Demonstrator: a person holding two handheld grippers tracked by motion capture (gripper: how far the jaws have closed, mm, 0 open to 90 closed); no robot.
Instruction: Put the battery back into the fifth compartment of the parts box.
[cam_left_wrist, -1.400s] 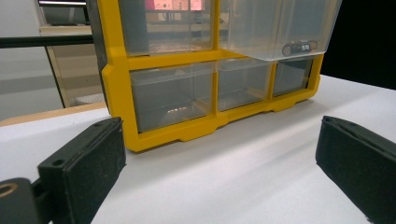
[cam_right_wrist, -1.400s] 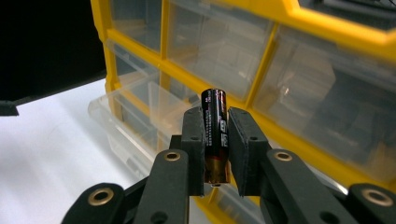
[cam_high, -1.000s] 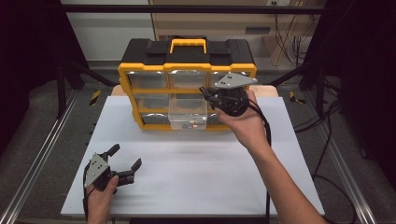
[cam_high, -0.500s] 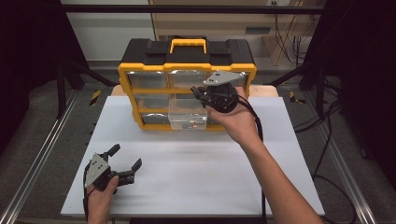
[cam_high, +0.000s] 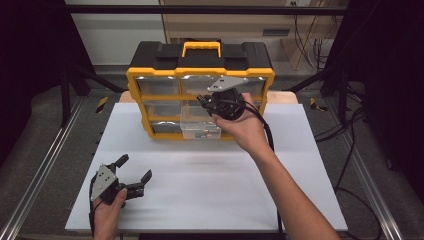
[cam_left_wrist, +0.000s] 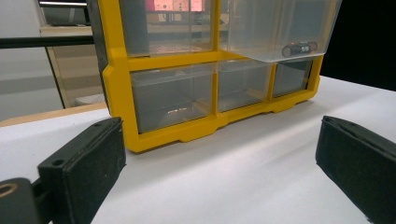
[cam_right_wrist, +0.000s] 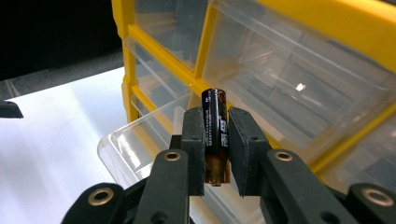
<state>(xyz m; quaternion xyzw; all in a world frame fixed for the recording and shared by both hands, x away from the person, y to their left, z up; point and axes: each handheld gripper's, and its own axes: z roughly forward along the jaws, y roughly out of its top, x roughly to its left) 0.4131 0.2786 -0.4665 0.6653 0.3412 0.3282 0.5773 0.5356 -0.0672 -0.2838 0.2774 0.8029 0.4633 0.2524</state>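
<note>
one battery (cam_right_wrist: 215, 135), rigid, smooth and slip-prone, clamped mid-body by the right tool (cam_right_wrist: 215, 140) above the organizer's (cam_high: 200, 75) open drawer (cam_high: 200, 127); left tool (cam_high: 131, 172) spread, empty.

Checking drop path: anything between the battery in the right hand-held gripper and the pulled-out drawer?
Nothing visible. The right hand-held gripper holds the battery over the open drawer, which has no lid.

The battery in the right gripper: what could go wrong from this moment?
1. The right gripper pinches the battery only along its lower part, so it may tilt or slip out.
2. It hangs near the open drawer front edge; released early, it could hit the rim and roll onto the white table.
3. The drawer already holds a battery; a drop may bounce off it.
</note>
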